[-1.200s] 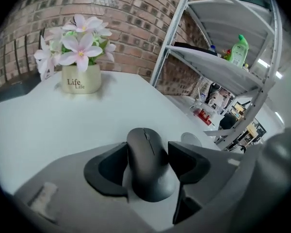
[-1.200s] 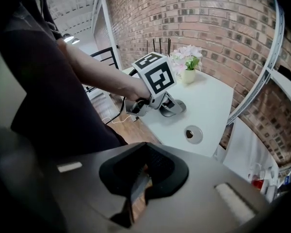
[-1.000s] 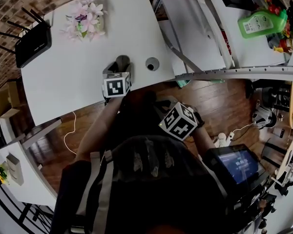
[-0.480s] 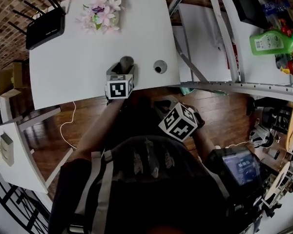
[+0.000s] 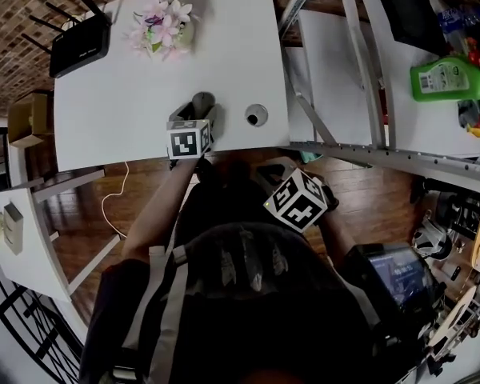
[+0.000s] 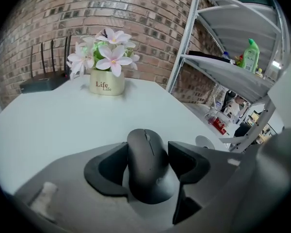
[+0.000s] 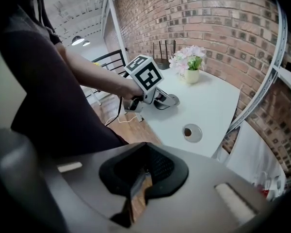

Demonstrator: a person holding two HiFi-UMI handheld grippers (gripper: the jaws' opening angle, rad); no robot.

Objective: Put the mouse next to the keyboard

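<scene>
A dark grey mouse [image 6: 143, 152] sits between the jaws of my left gripper [image 6: 146, 164], which is shut on its sides. It rests low on the white table [image 5: 120, 110], near the front edge. In the head view the left gripper [image 5: 198, 109] shows just left of a round cable hole [image 5: 256, 115]. My right gripper [image 7: 144, 171] is shut with nothing between its fingers. It hangs off the table over the wooden floor, near the person's body, and its marker cube [image 5: 298, 200] shows in the head view. No keyboard is in any view.
A pot of pink flowers [image 6: 106, 79] and a black router [image 6: 43, 84] stand at the table's far side. A white metal shelf rack [image 5: 344, 70] with a green bottle [image 5: 452, 74] stands to the right. A cable [image 5: 110, 202] hangs down at the table's front left.
The head view has shifted a little. The left gripper stays near the table's front edge with the mouse in it, and the right gripper holds its place below the table.
</scene>
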